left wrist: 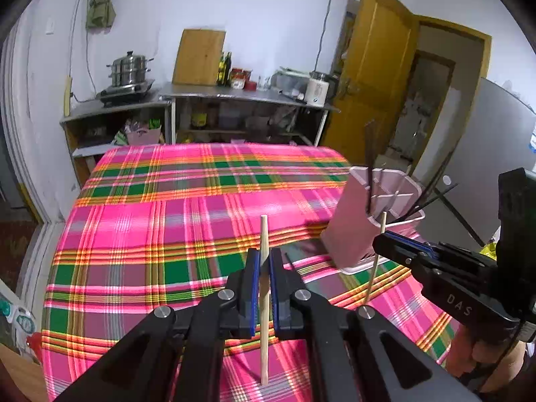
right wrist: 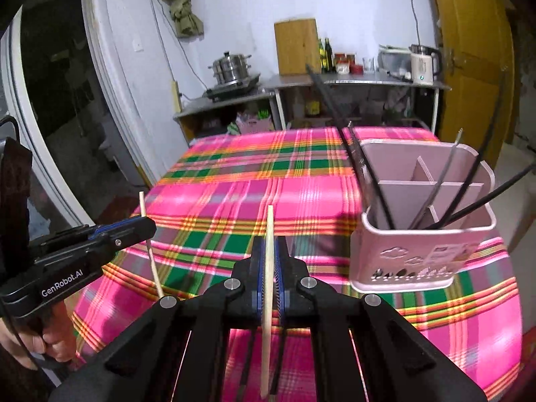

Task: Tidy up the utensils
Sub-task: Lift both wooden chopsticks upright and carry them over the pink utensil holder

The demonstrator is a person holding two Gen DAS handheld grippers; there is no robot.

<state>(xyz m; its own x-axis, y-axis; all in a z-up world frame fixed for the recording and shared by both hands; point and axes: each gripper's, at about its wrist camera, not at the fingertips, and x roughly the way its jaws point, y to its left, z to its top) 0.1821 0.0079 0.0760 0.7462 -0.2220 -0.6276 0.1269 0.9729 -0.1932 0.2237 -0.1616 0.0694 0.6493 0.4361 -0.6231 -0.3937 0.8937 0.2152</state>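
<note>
My left gripper (left wrist: 264, 254) is shut on a pale wooden chopstick (left wrist: 264, 231) that stands nearly upright between its blue pads, above the pink plaid tablecloth (left wrist: 167, 217). My right gripper (right wrist: 269, 241) is shut on a second wooden chopstick (right wrist: 270, 221), also upright. Each gripper shows in the other's view: the right gripper (left wrist: 378, 238) with its stick beside the holder, the left gripper (right wrist: 149, 226) at the left. A pink divided utensil holder (right wrist: 422, 254) stands on the cloth to the right of both, with several black chopsticks (right wrist: 375, 187) leaning in its compartments.
Behind the table runs a metal counter (left wrist: 234, 92) with a steamer pot (left wrist: 129, 70), a wooden board (left wrist: 199, 57), bottles and a white kettle (left wrist: 318, 88). A yellow door (left wrist: 372, 77) stands open at the right. A person's hand (right wrist: 50, 345) holds the left gripper's handle.
</note>
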